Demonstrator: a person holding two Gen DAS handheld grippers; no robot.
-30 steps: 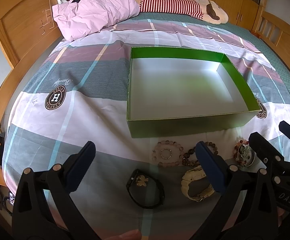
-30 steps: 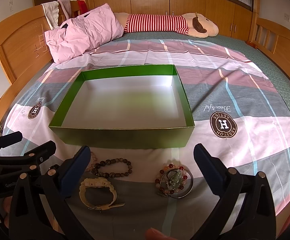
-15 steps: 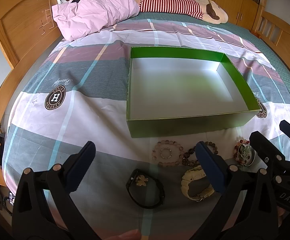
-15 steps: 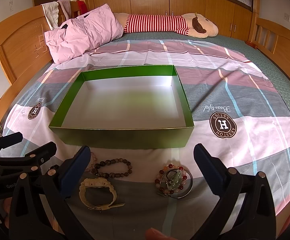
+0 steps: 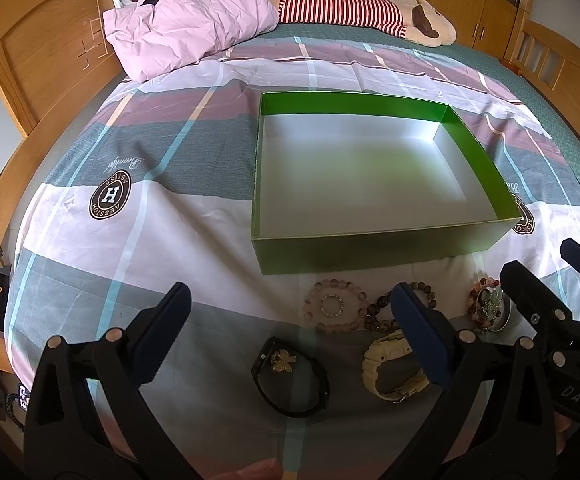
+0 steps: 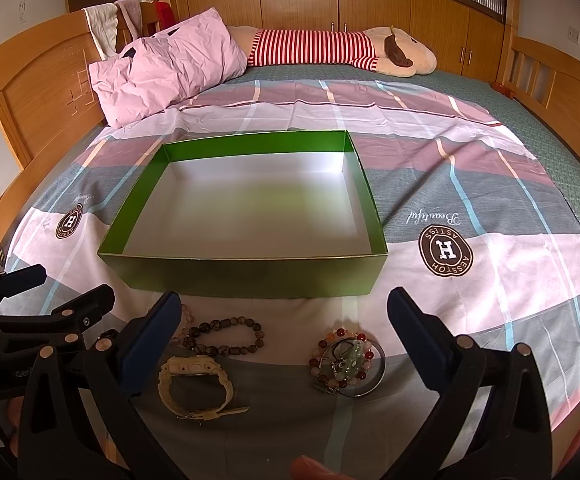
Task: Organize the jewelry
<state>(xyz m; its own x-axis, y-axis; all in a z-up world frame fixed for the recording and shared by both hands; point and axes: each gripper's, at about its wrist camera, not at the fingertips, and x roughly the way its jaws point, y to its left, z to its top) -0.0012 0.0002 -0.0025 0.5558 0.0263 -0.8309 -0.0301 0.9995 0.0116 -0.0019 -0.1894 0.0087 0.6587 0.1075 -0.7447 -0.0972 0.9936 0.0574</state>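
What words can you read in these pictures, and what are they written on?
"AESSTOH" ringing a big "H": round brown badge printed on the bedsheet.
"Beautiful": script beside that badge, seen upside down.
"DAS": right gripper body, cut off.
"Gen": left gripper body, cut off.
Handwritten wall characters: too small to read.

A: What am I losing on the left wrist view?
B: My left gripper's (image 5: pixel 290 328) right finger is covering part of the dark bead bracelet (image 5: pixel 377 314) and the cream watch (image 5: pixel 389 368). The right gripper (image 5: pixel 545 280) is running off the frame edge and hiding part of the bangle cluster (image 5: pixel 487 308).
A: Right wrist view?
B: The pale bead bracelet (image 6: pixel 184 322) is mostly sitting behind my finger. The cluster's (image 6: pixel 347 362) tangled pieces are too small to separate.
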